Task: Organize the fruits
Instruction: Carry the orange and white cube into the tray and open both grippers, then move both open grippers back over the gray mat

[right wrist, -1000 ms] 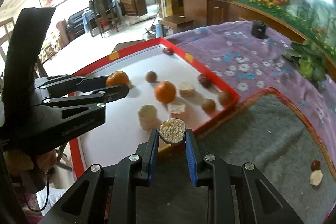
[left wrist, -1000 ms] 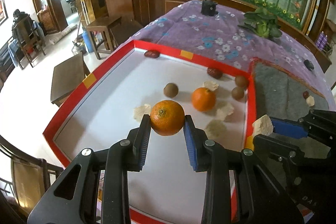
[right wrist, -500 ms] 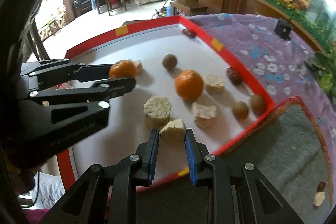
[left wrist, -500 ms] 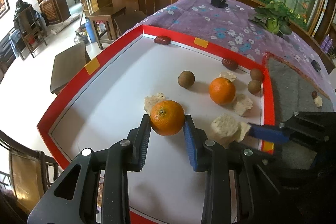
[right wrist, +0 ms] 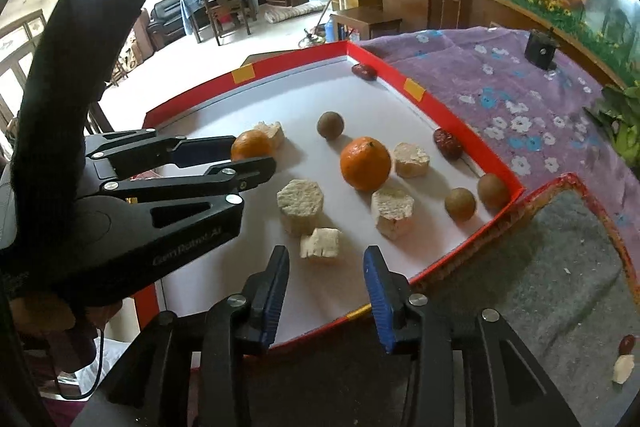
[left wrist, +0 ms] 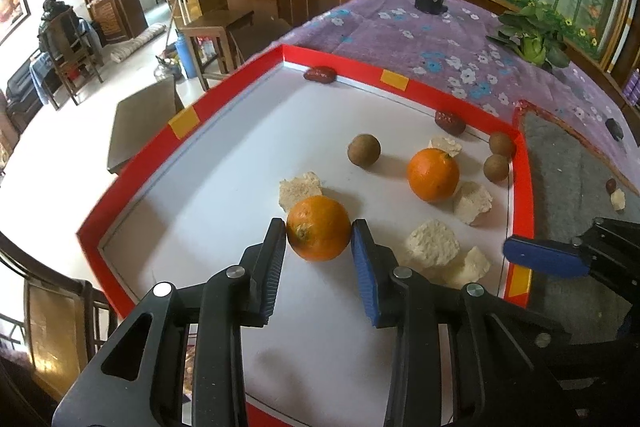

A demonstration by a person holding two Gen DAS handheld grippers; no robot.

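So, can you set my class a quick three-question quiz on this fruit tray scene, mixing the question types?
1. How many oranges lie in the red-rimmed tray?
2. True or false: the right gripper grips a pale chunk.
3. What sits between the fingers of the left gripper? A a red date; B an orange; C a brown round fruit.

Key: 1 two. 2 false: its jaws have just been opening, and the chunk lies untouched on the tray at the fingertips. 3 B.
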